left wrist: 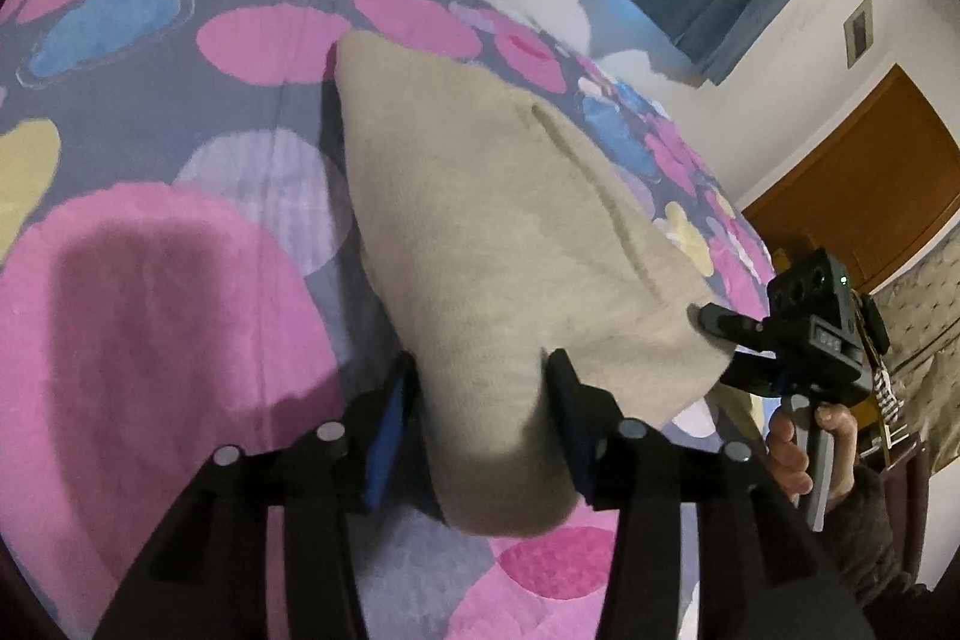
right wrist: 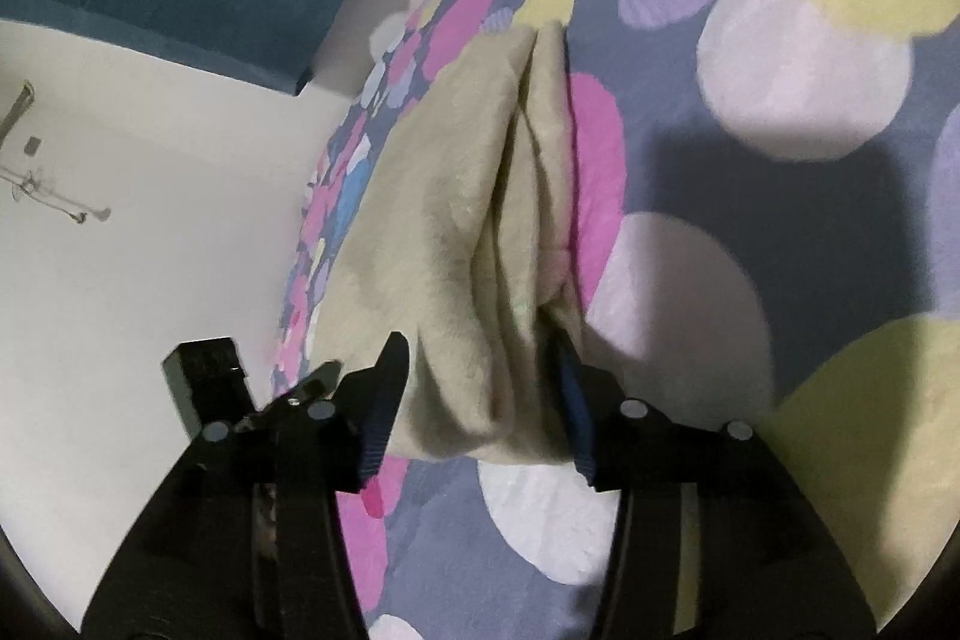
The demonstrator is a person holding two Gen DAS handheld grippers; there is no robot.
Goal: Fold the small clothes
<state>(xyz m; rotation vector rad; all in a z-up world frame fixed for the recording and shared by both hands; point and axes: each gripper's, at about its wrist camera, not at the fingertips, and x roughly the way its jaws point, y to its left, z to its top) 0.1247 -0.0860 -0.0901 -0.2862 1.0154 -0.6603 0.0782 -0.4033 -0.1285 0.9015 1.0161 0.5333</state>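
A beige cloth (left wrist: 504,232) is laid folded on a spotted bedspread (left wrist: 180,280), its near end bunched between the fingers of both grippers; the left gripper (left wrist: 480,400) is set astride one corner, its jaws parted with the fabric between them — whether the pads press cannot be told. The right gripper (right wrist: 486,394) is seen straddling the other corner, jaws likewise apart around the folds; a hand (left wrist: 804,454) is wrapped round its handle.
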